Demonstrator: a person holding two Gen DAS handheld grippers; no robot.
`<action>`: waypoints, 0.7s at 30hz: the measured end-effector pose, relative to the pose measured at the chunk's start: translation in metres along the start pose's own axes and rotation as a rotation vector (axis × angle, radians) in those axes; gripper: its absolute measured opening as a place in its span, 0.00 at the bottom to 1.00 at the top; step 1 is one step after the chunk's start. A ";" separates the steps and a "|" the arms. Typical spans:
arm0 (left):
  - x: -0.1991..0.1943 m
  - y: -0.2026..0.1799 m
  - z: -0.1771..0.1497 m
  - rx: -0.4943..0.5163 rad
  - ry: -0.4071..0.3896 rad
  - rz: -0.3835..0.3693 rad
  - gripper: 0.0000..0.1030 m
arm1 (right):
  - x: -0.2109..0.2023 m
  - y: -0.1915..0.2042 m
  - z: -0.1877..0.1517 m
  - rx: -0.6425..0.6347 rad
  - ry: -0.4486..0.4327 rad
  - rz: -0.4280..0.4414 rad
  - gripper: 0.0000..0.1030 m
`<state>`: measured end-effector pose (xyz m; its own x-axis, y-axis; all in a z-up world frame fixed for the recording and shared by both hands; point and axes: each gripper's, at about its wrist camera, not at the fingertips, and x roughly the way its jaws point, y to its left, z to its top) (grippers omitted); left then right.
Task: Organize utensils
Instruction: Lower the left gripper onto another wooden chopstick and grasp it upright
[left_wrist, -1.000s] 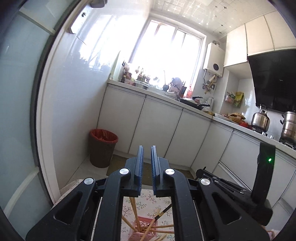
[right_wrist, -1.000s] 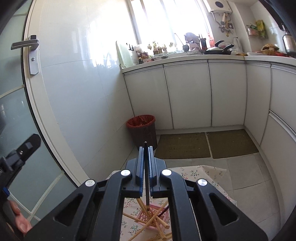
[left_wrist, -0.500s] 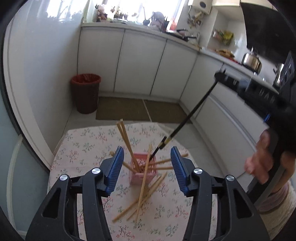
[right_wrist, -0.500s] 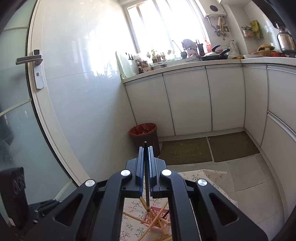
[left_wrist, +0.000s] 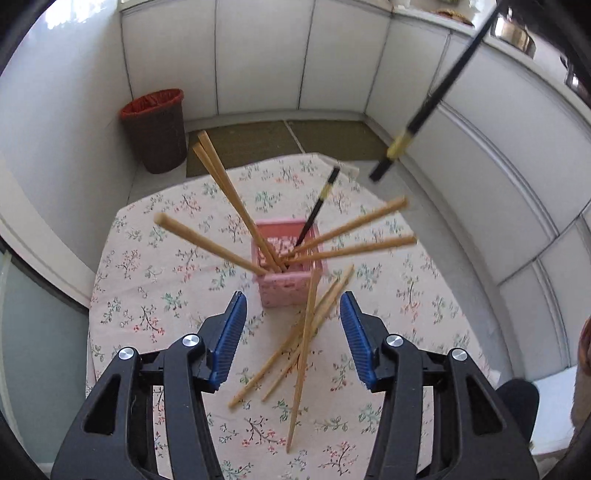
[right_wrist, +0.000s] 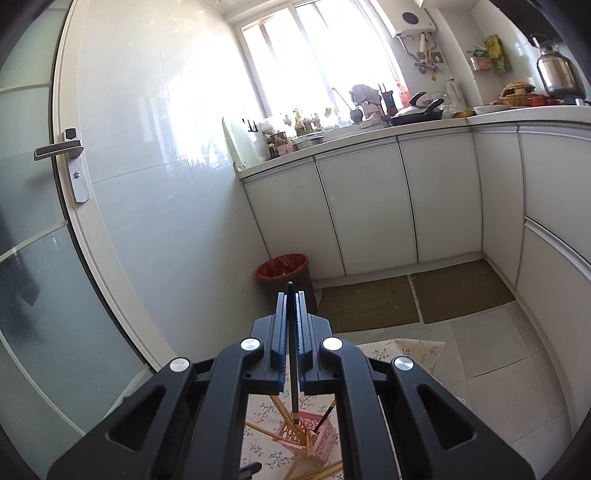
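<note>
Three wooden chopsticks (left_wrist: 306, 339) lie low in the frame between the released left claw (left_wrist: 291, 328); the right claw (right_wrist: 291, 328) grasps a black chopstick (right_wrist: 291, 354).

black chopstick (left_wrist: 436, 92) top cut off, blurred

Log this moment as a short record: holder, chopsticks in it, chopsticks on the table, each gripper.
holder: pink slotted holder on the floral tablecloth
in holder: five wooden chopsticks fanned outward, plus one black chopstick
on table: loose wooden chopsticks, the nearest leaning against the holder
left gripper: just opened, empty, above the loose chopsticks
right gripper: shut on a held black chopstick, raised above the holder
</note>
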<state>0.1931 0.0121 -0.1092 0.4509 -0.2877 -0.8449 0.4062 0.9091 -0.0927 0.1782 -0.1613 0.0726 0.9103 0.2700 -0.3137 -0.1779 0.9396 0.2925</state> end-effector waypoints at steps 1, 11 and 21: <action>0.010 -0.004 -0.007 0.027 0.032 0.012 0.48 | -0.002 -0.001 0.000 0.002 -0.002 0.004 0.04; 0.099 -0.015 -0.012 0.020 0.131 0.064 0.44 | -0.007 -0.021 -0.005 0.039 0.011 -0.007 0.04; 0.013 -0.005 -0.014 -0.029 -0.081 0.007 0.06 | -0.018 -0.028 0.005 0.071 0.001 0.016 0.04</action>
<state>0.1855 0.0080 -0.1268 0.5170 -0.3041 -0.8001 0.3805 0.9190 -0.1035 0.1688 -0.1934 0.0750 0.9070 0.2852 -0.3098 -0.1654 0.9179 0.3608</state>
